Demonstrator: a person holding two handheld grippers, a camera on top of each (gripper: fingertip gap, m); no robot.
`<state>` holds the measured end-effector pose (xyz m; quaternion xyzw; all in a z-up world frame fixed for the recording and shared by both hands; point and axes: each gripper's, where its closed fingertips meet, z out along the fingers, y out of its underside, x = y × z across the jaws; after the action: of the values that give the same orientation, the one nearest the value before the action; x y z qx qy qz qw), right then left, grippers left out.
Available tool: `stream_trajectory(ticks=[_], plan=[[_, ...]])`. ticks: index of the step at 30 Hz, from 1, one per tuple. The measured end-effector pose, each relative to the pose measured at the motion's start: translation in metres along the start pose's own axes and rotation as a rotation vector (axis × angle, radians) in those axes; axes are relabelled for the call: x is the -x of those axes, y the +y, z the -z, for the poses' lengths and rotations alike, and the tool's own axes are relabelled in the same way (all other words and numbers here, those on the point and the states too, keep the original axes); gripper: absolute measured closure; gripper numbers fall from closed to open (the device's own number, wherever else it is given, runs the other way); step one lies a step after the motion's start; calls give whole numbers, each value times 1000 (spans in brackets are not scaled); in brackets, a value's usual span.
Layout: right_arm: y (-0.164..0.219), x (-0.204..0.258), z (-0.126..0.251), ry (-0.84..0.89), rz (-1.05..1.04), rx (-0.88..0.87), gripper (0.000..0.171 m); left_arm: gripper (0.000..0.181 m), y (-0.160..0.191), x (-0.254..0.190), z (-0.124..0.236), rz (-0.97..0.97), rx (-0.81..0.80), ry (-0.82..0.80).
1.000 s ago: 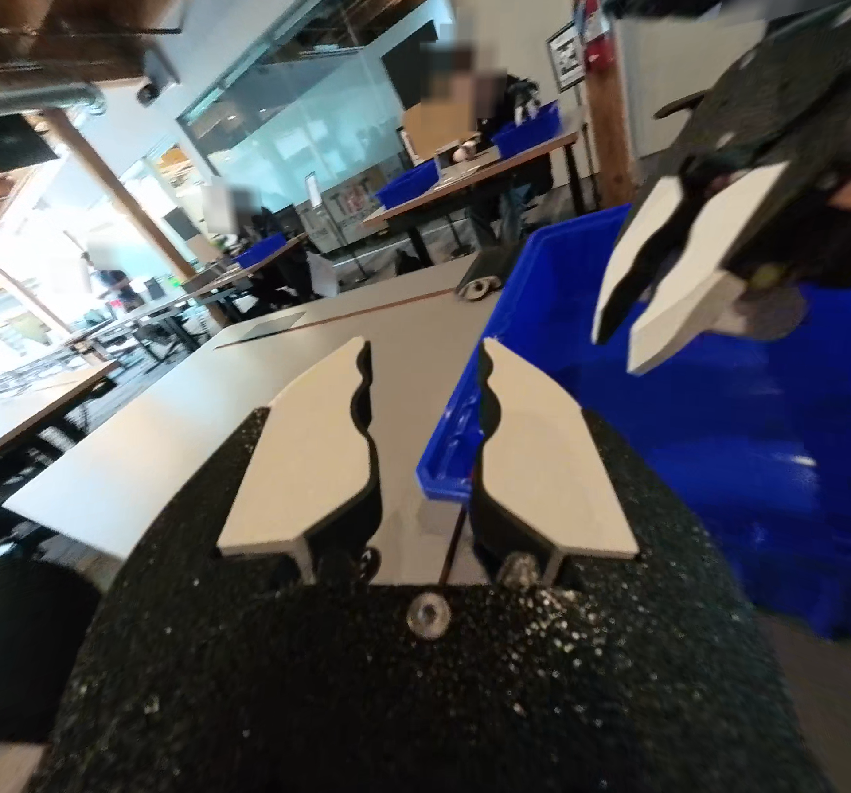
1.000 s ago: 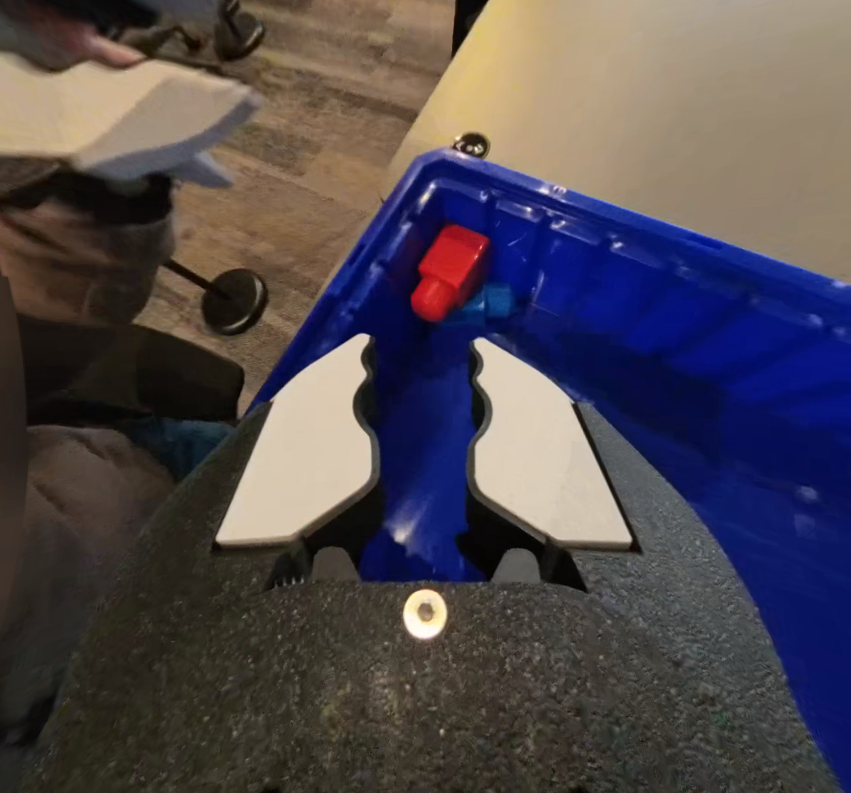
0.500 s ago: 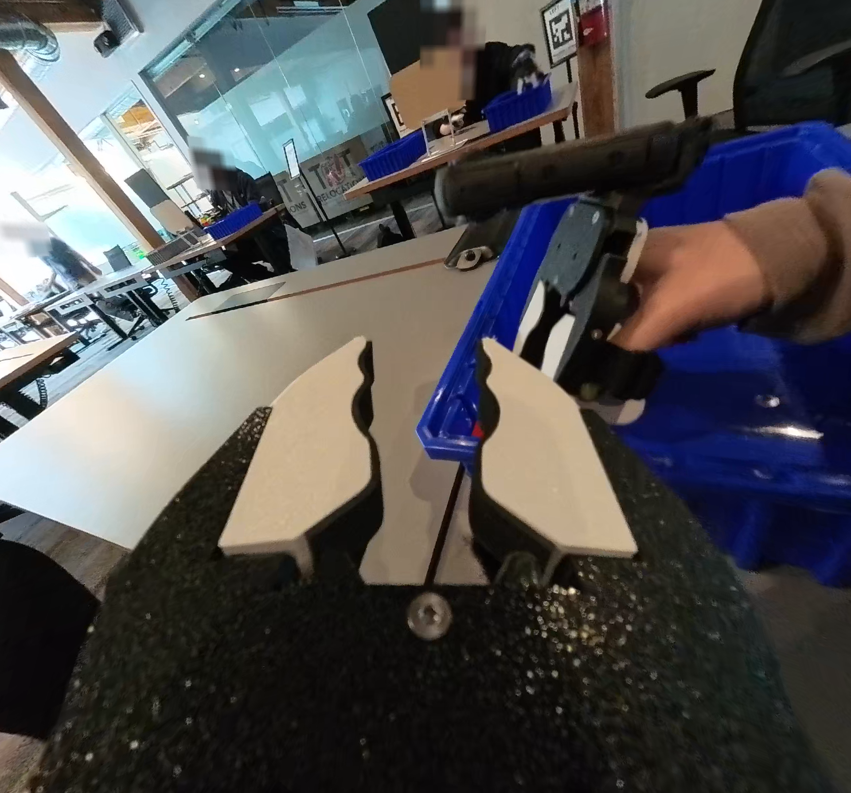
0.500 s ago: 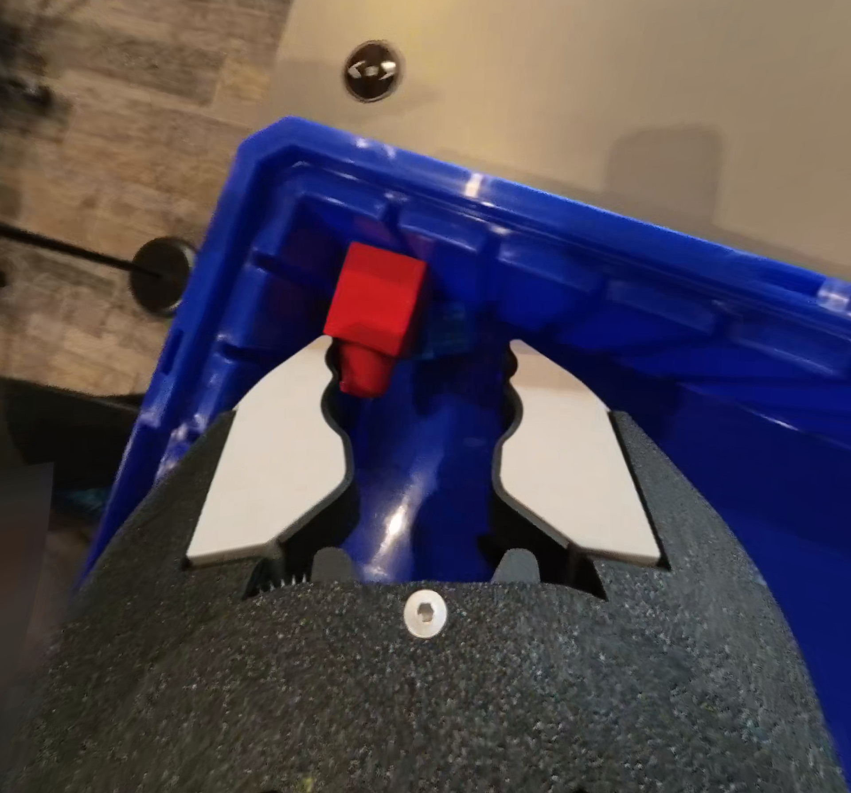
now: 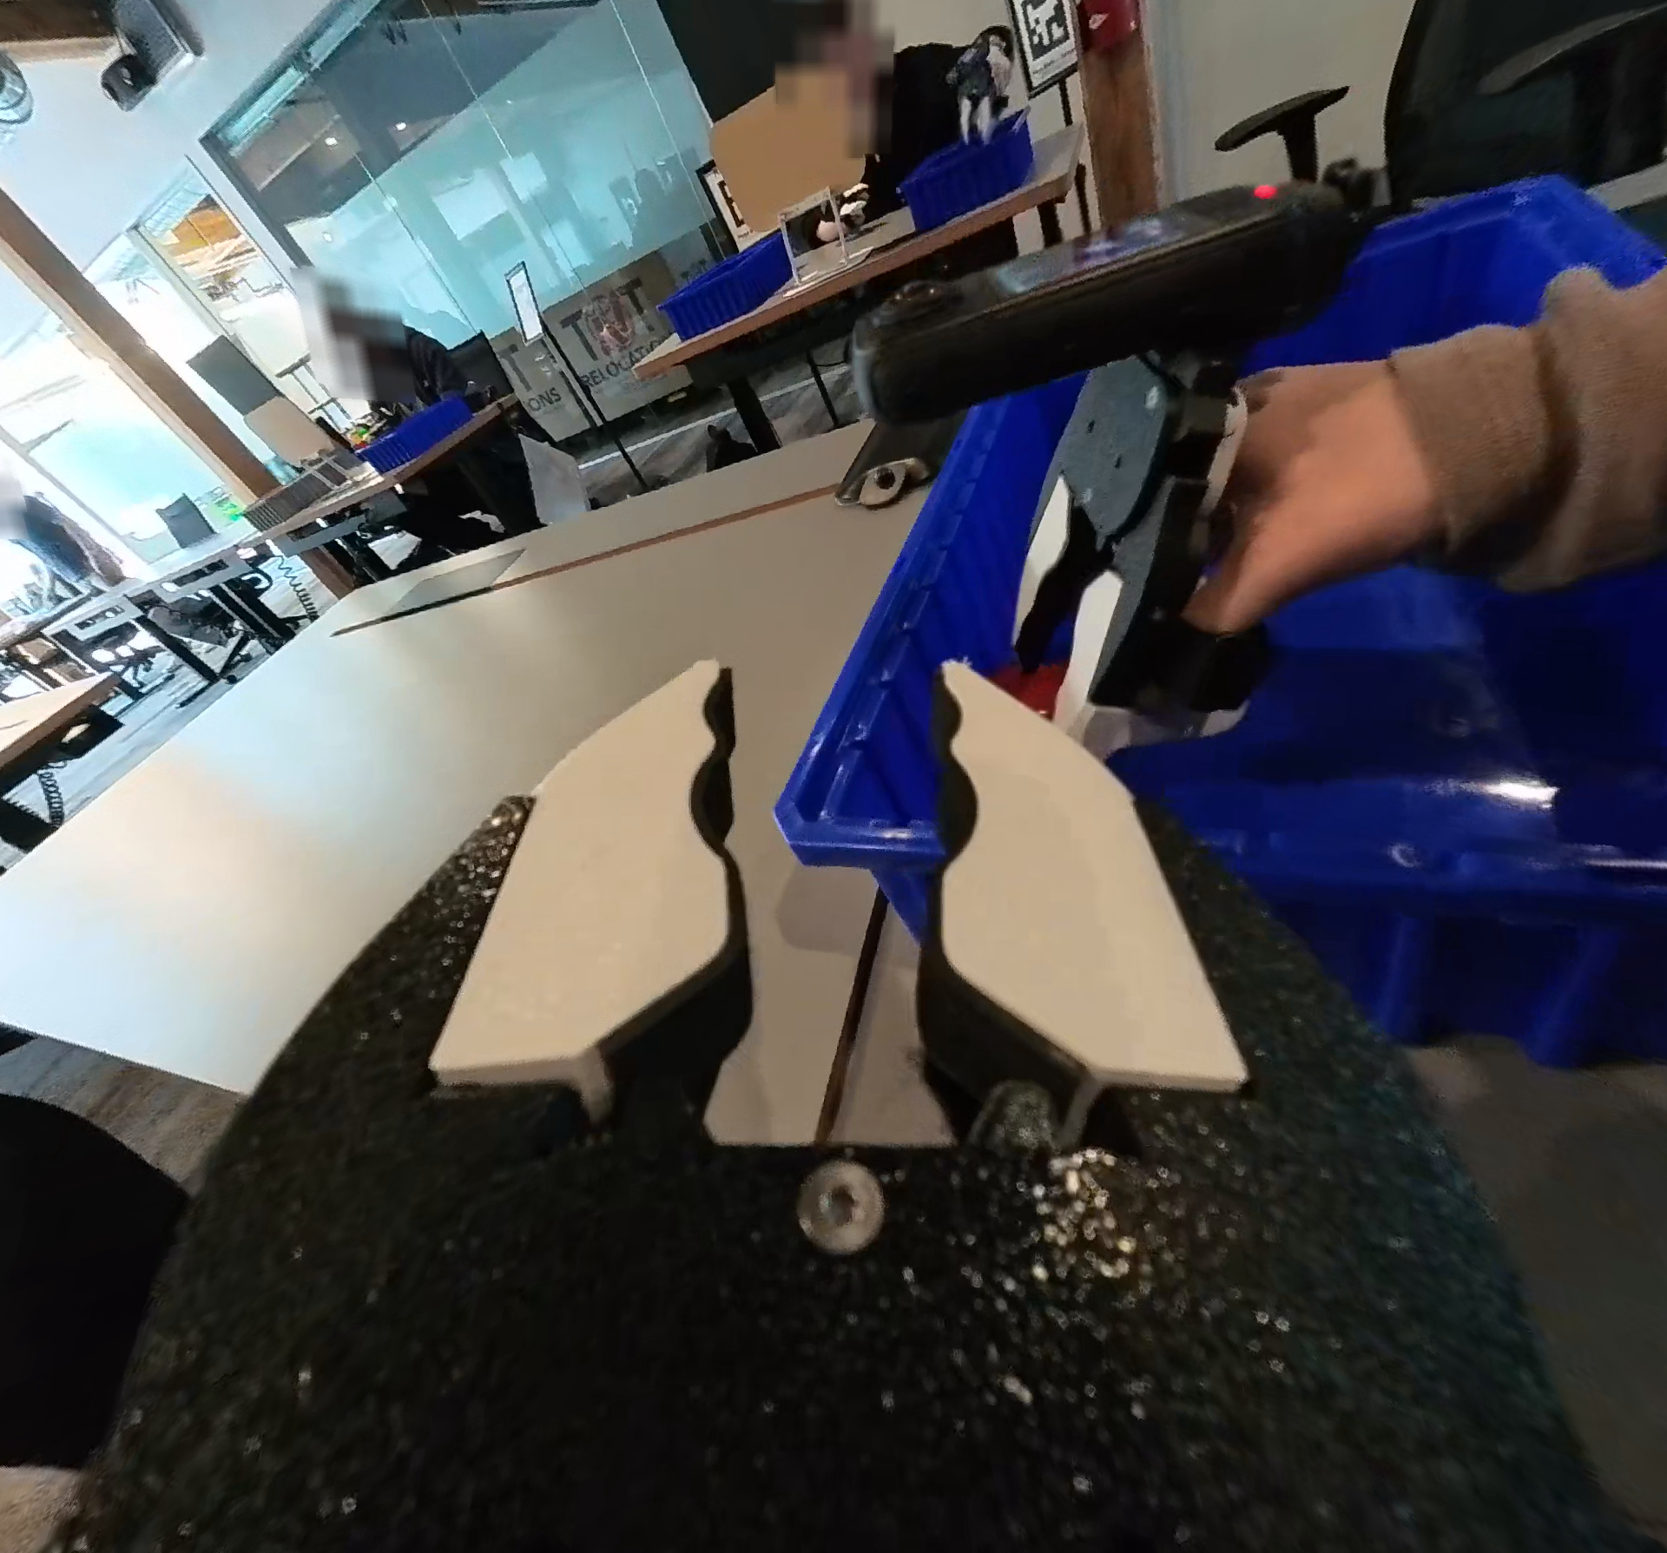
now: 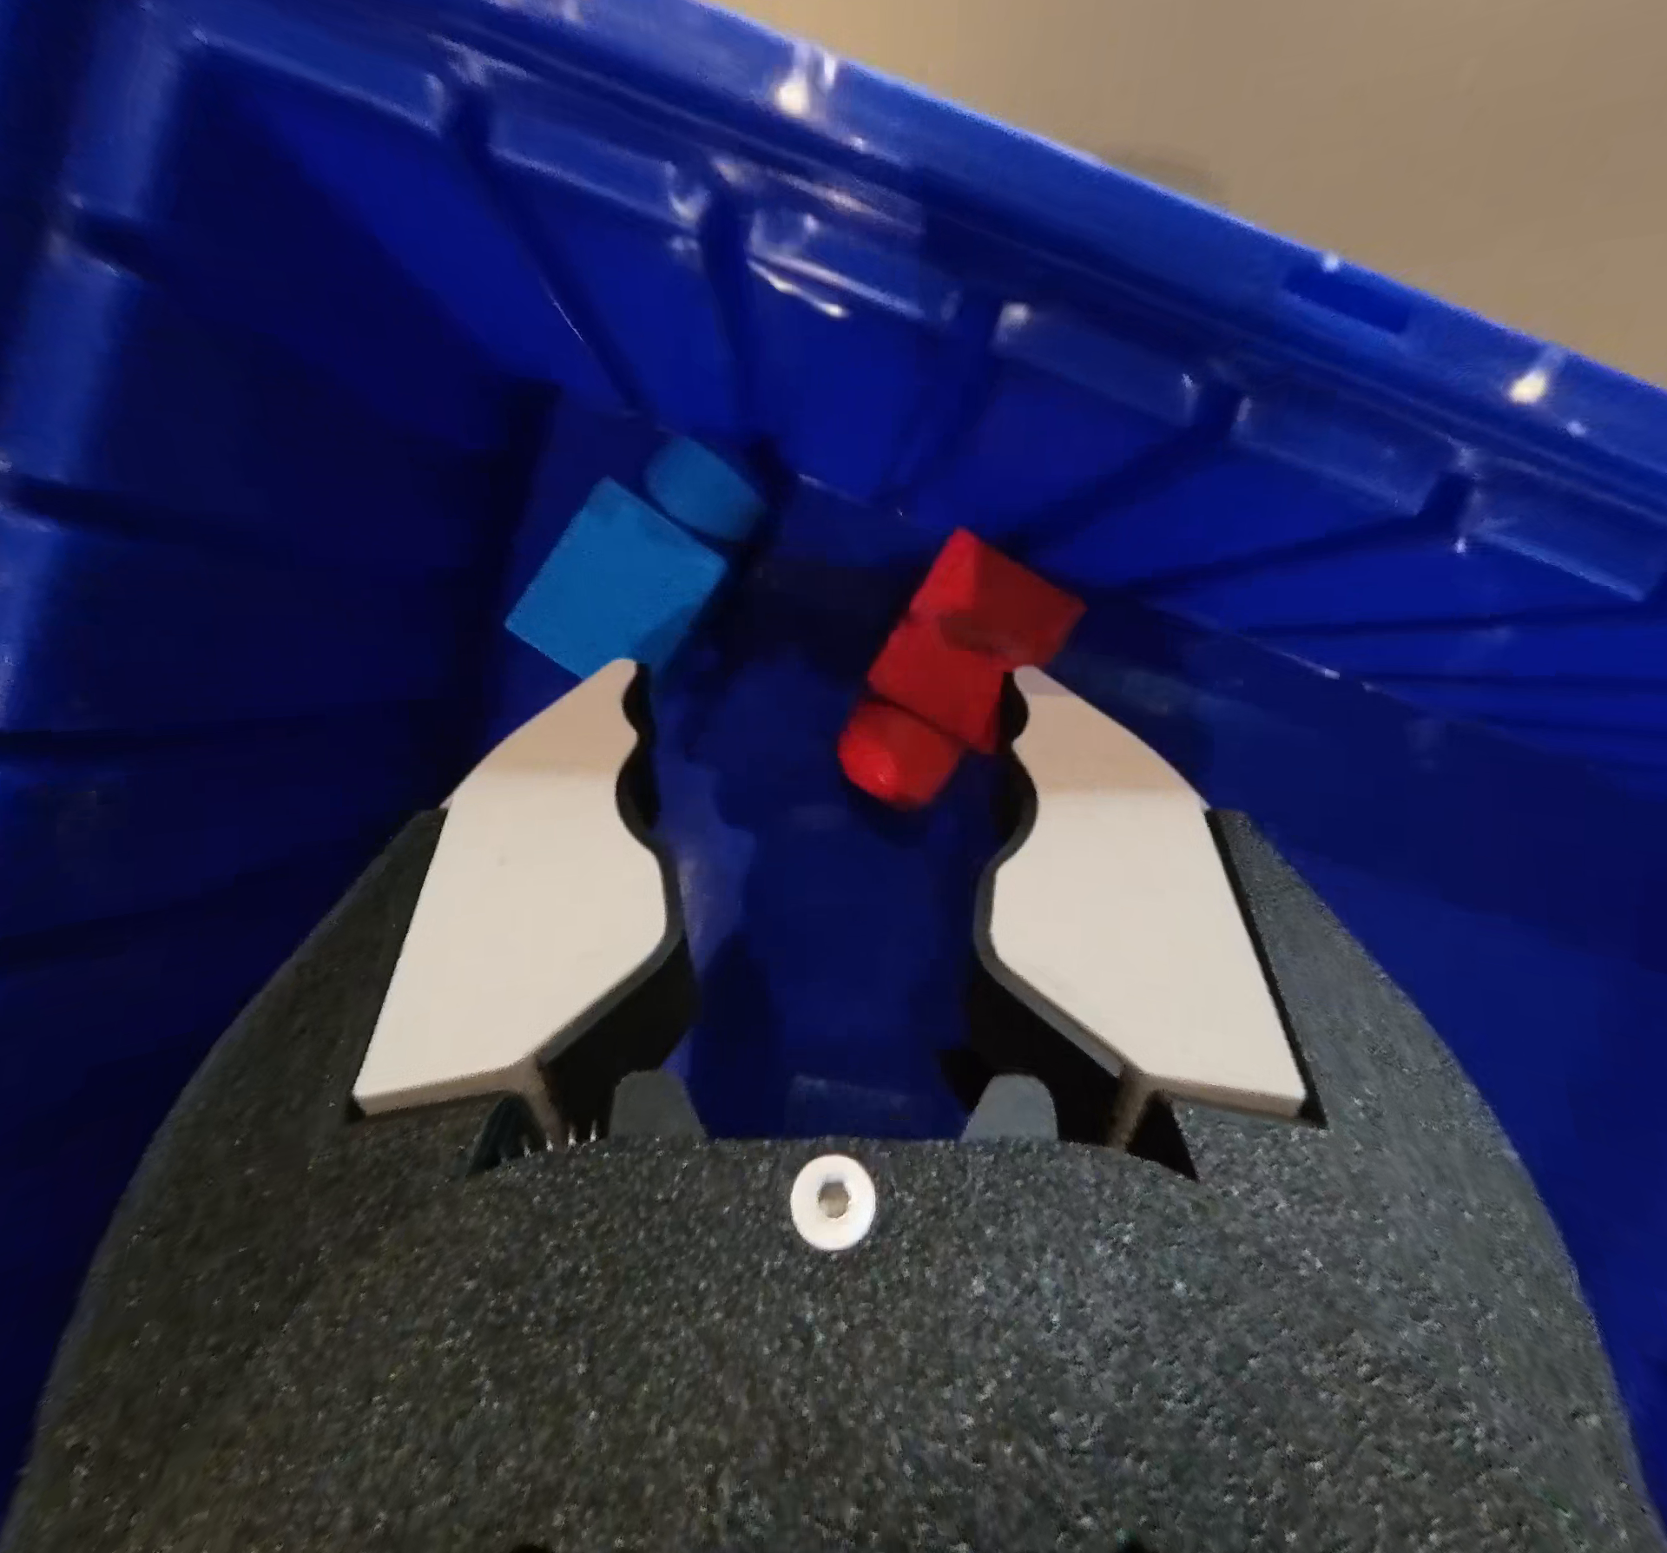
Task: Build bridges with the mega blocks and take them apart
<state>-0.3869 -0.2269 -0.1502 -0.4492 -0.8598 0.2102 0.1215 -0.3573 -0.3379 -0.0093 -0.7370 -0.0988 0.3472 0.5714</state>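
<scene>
Red block (image 6: 961, 653) stud toward claw (image 6: 821, 680) (tilted), blue block (image 6: 622, 585) opposite

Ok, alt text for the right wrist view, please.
The open right gripper reaches into a blue bin, its fingertips near a red block and a blue block lying by the far wall. Neither block is gripped; pale tabletop shows beyond the rim.

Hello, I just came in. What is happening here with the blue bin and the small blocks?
A person holds a hand-held gripper in each hand. The right hand-held gripper is down inside the blue bin, open, with a red block near one fingertip and a blue block near the other. Neither block is gripped yet. The left hand-held gripper waits open outside, at the bin's corner over the grey table. No bridge is visible.
</scene>
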Motion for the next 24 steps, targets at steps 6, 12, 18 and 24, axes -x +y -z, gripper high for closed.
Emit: stream_trajectory(ticks=[6,12,18,24], plan=[[24,-53,18,253,2,55,112,141,1,1,6,-8,-4,-1],[1,37,8,-267,-110,-67,127,141,-3,4,5,8,-21,-11],[-3,47,-21,-232,-98,59,106,141,-3,2,4,0,-10,-19],[-5,45,-23,-175,-49,95,123,140,-6,5,8,14,2,-44]])
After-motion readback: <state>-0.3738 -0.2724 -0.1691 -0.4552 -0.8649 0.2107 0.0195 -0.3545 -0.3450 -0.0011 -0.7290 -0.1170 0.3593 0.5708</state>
